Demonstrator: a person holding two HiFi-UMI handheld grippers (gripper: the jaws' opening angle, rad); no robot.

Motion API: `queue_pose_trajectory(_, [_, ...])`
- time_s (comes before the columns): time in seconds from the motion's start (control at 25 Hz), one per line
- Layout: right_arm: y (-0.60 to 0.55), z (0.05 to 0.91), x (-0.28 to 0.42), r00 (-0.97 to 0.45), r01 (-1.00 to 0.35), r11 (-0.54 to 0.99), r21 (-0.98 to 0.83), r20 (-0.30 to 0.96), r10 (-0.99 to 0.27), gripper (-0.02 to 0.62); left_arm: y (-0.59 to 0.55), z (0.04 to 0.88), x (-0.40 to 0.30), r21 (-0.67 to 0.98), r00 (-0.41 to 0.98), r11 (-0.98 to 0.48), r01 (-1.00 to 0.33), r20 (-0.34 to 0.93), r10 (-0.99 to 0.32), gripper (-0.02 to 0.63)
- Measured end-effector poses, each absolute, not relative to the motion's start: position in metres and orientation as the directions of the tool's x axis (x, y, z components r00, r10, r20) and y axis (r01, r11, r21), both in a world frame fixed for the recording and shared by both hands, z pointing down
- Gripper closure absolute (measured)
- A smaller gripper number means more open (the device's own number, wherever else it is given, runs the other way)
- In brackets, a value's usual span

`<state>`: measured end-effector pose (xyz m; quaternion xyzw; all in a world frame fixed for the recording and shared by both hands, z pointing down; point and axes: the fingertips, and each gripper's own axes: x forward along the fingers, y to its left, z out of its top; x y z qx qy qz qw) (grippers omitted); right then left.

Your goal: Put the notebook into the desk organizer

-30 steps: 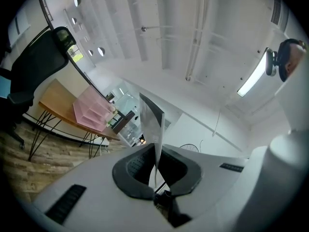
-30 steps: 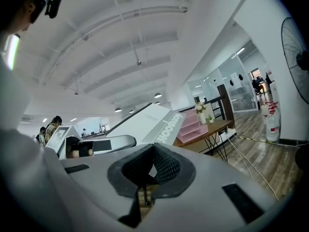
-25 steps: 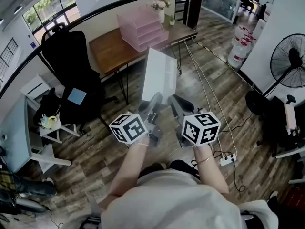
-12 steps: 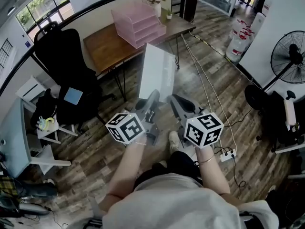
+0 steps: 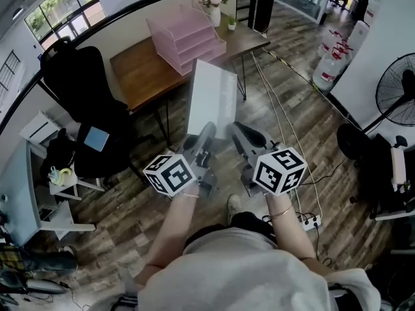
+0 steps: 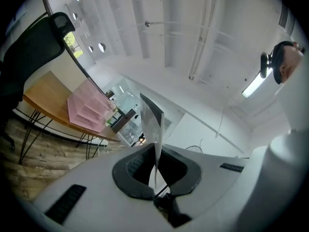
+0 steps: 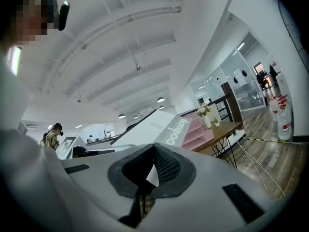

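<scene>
A white notebook (image 5: 213, 99) hangs upright over the wooden floor, and both grippers hold its near edge. My left gripper (image 5: 207, 131) is shut on its left corner, where the left gripper view shows the thin notebook edge (image 6: 152, 124) pinched between the pads of the left gripper (image 6: 155, 164). My right gripper (image 5: 235, 131) is shut on the right corner; the notebook cover (image 7: 154, 127) slants away from the right gripper (image 7: 152, 167). The pink desk organizer (image 5: 185, 34) with stacked trays stands on the wooden desk (image 5: 139, 73) ahead, also seen as the organizer (image 6: 87, 112) and organizer (image 7: 195, 128).
A black office chair (image 5: 84, 89) stands left of the desk. A vase of flowers (image 5: 217, 5) sits beside the organizer. Cables and a power strip (image 5: 305, 220) lie on the floor at right. A fan (image 5: 395, 86) and water bottles (image 5: 327, 67) stand further right.
Both grippers have moved forward with the notebook toward the desk. The desk and organizer sit a little further left and nearer in the head view.
</scene>
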<state>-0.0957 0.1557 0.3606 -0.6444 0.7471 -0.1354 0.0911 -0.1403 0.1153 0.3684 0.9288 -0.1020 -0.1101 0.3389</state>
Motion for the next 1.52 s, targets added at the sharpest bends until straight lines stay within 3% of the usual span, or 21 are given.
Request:
queue_pose_trajectory(0.76, [0.059, 0.344, 0.038, -0.242, -0.931, 0.237, -0.276, -0.017, -0.970, 0.589, 0.029, 0.376, 0.000, 0.684, 0.937, -0.712, -0.162, -0.120, -0.328, 0.588])
queue_pose_trajectory(1.52, [-0.014, 0.379, 0.086, -0.248, -0.917, 0.221, -0.332, 0.043, -0.968, 0.595, -0.052, 0.392, 0.047, 0.684, 0.927, -0.700, -0.205, -0.095, -0.363, 0.588])
